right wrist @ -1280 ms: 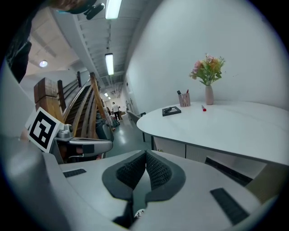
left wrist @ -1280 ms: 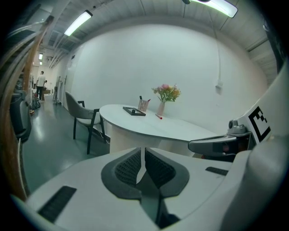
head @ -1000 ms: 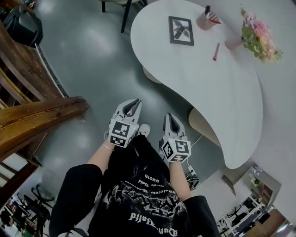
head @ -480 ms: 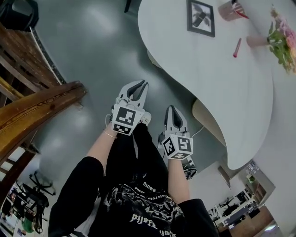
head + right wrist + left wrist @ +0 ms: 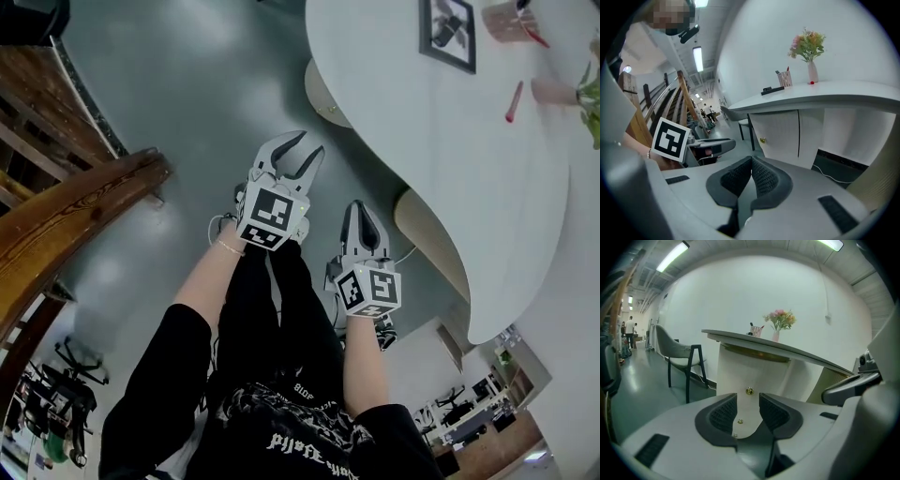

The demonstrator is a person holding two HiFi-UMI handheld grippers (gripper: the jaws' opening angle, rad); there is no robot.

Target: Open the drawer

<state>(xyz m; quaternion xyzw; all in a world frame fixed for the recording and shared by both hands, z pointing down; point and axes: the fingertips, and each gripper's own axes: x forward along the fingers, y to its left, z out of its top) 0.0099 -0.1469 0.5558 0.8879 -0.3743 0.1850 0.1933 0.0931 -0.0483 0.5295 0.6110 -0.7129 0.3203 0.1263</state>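
Under the white curved table point(image 5: 450, 159) stands a white drawer cabinet point(image 5: 754, 369) with small brass knobs down its front. The top knob point(image 5: 749, 391) shows in the gap between my left gripper's jaws, still some way off; two lower knobs show below it. My left gripper point(image 5: 297, 152) point(image 5: 748, 399) is opening, with nothing between its pads. My right gripper point(image 5: 362, 212) point(image 5: 751, 162) hangs beside it, lower right in the head view, shut and empty. The right gripper view shows the cabinet point(image 5: 780, 136) and a knob point(image 5: 762, 139) from the side.
A dark-legged chair point(image 5: 679, 352) stands left of the cabinet. A wooden stair rail point(image 5: 75, 225) runs along the left. A picture frame point(image 5: 448, 33), pen cup point(image 5: 511, 21), red pen point(image 5: 513, 101) and flower vase point(image 5: 777, 329) are on the table. A cable point(image 5: 848, 165) lies under it.
The left gripper's jaws have parted. Both grippers have sunk and moved forward toward the table's base, which now sits closer in the head view.
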